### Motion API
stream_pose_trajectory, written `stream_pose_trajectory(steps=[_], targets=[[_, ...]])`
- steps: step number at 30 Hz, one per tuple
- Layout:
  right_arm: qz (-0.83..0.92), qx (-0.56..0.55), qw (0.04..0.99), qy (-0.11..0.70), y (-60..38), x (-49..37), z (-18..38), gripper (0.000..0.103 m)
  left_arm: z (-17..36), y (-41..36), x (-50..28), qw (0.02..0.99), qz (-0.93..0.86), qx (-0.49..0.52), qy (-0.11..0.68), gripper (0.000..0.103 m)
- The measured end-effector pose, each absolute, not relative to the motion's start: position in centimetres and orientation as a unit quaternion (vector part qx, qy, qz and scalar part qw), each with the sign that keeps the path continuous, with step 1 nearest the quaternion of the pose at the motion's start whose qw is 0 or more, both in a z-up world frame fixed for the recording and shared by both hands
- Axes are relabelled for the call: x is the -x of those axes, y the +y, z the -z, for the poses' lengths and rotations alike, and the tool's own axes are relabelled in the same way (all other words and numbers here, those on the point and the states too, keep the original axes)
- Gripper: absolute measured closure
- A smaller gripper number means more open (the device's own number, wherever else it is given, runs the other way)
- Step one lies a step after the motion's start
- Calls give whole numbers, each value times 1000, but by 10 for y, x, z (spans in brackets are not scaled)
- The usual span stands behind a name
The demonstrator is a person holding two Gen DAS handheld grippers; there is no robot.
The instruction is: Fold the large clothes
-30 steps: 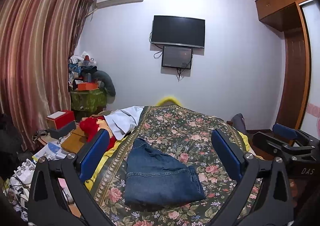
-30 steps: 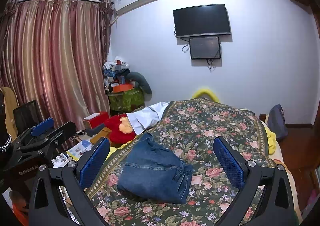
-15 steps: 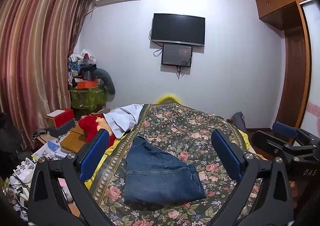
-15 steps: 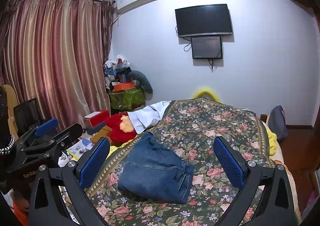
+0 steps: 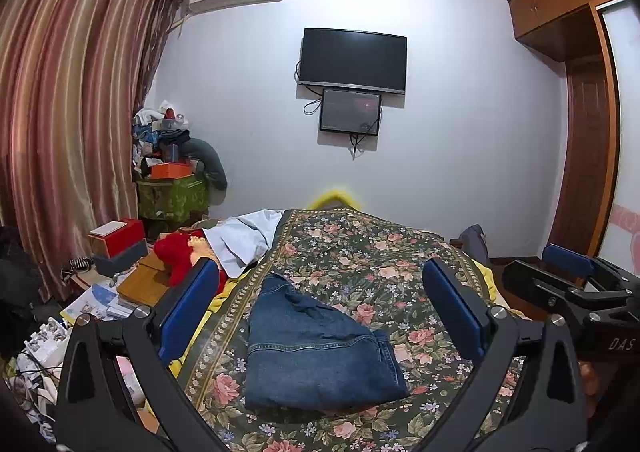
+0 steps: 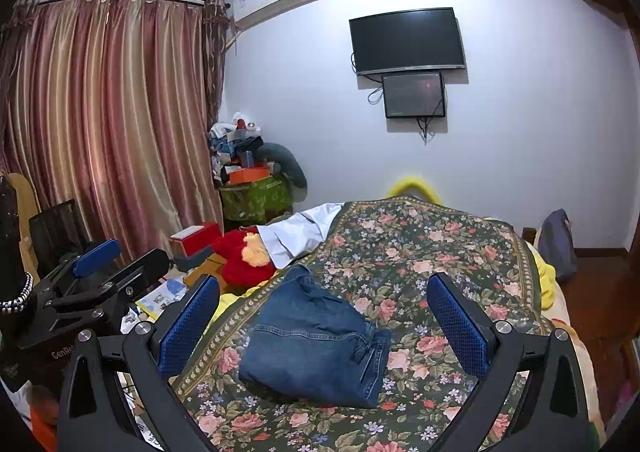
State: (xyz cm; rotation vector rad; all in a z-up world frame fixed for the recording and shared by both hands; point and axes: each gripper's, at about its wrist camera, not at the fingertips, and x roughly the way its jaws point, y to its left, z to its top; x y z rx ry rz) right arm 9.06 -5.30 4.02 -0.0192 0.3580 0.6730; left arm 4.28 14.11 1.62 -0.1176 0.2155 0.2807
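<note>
Room: a bedroom with a pale wall carrying a black wall-mounted television [image 5: 353,59], striped reddish curtains [image 6: 108,124] to one side, and clutter stacked in the far corner.
Surface: a bed under a dark green floral bedspread [image 5: 384,252], its near part bare save for one garment.
Task's thing: a folded bundle of blue denim jeans [image 5: 316,348] lay on the near part of the bedspread, toward its left border; a loose narrower end ran away toward the far wall.
Long axis: roughly front to back along the bed, judging from both views.
Left gripper [image 5: 320,312]: jaws spread wide, holding nothing, raised clear of the jeans, which sat centred below and ahead between the blue pads.
Right gripper [image 6: 324,316]: likewise wide apart and empty, above the bed, with the jeans [image 6: 316,344] slightly left of its midline.
Nearer hand: about equal; the left seemed more squarely lined up.
Stage: the jeans looked already folded into a compact stack, so little seemed left beyond a tidy.
Beside the bed: a red plush toy [image 6: 244,260] and a white cloth [image 6: 296,232], apart from the jeans.
</note>
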Motion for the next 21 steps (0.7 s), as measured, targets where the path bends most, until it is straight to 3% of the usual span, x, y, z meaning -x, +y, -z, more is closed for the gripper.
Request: stream_pose_trajectory(steps=[21], targets=[[-328,7,929,173,-54,-92,-39,0,-15,139,-43,985,-119,56,110,1]])
